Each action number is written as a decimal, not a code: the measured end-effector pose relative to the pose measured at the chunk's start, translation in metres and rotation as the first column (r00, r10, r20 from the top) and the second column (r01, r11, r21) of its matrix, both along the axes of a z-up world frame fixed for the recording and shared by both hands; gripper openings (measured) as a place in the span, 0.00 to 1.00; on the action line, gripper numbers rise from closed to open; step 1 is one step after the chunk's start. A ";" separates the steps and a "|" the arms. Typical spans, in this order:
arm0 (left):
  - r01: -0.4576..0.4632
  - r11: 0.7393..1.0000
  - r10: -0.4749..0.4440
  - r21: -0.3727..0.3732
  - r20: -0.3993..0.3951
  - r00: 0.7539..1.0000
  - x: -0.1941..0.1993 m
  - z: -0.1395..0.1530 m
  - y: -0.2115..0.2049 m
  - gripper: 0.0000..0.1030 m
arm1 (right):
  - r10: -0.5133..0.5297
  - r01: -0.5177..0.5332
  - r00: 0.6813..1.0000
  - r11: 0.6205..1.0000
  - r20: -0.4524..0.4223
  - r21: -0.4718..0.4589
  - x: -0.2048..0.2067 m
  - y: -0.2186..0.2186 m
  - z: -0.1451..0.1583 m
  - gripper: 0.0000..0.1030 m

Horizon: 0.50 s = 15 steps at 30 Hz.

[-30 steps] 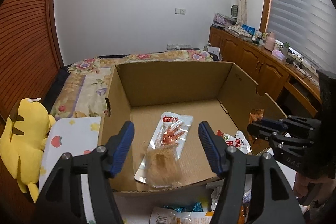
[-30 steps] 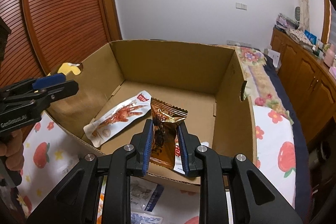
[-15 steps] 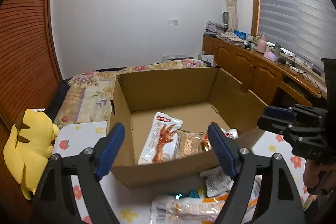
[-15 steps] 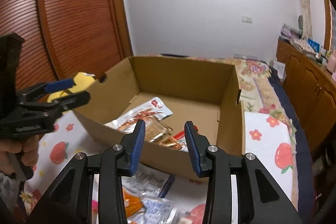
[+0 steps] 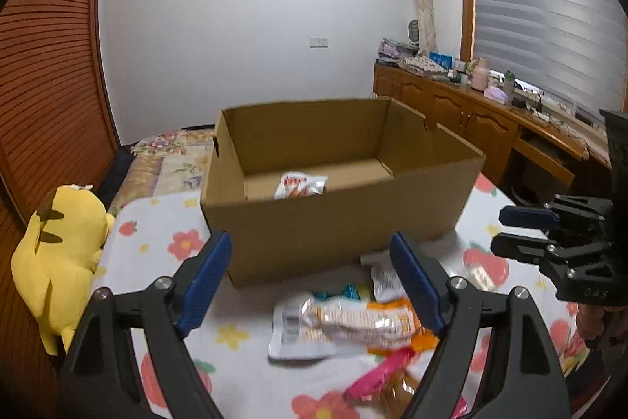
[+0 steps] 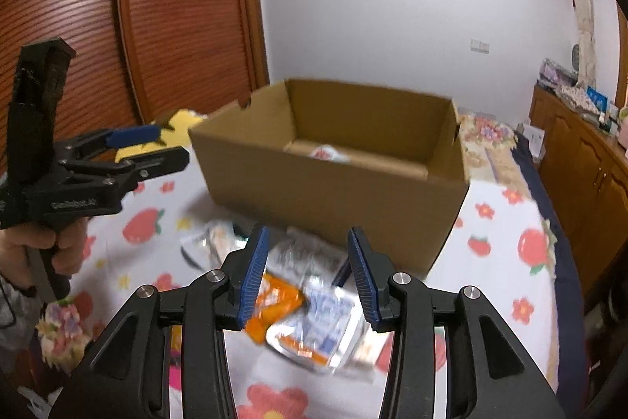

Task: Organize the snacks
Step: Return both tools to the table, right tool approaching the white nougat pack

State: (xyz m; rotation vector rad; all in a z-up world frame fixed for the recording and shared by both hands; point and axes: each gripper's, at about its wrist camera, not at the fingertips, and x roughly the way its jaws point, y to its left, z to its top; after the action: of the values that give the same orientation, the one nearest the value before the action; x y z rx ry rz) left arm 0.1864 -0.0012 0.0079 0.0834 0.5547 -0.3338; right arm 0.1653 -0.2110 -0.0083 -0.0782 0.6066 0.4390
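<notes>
An open cardboard box (image 5: 333, 218) (image 6: 333, 191) stands on the table, and a white and red snack packet (image 5: 300, 185) (image 6: 327, 154) shows over its front wall. Loose snacks lie in front of it: a white and orange packet (image 5: 353, 324), a pink one (image 5: 376, 372), and silver and orange packets (image 6: 310, 317). My left gripper (image 5: 310, 242) (image 6: 172, 144) hangs open above this pile with nothing between its fingers. My right gripper (image 6: 308, 232) (image 5: 500, 230) hovers over the pile too; its jaws are opening and hold nothing.
A yellow plush toy (image 5: 59, 250) (image 6: 180, 118) sits at the table's left edge. The tablecloth (image 5: 176, 242) is white with fruit and flowers. A bed (image 5: 168, 160) lies behind the box. Wooden cabinets (image 5: 471, 116) line the right wall, slatted wooden doors the left.
Both grippers drew back from over the box to above the loose pile. The right gripper let go of a brown packet in the box and opened. The left gripper opened wider.
</notes>
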 end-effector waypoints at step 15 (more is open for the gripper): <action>-0.031 0.999 0.028 -0.027 -0.098 0.995 -0.033 -0.053 0.015 0.81 | -0.048 0.042 0.994 0.997 -0.101 -0.061 -0.007 -0.025 -0.056 0.41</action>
State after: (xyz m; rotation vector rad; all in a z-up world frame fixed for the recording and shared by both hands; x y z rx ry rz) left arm 0.1531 0.0137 -0.0448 0.0317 0.6472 -0.3181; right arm 0.1584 -0.2361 -0.0641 -0.0983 0.7212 0.3836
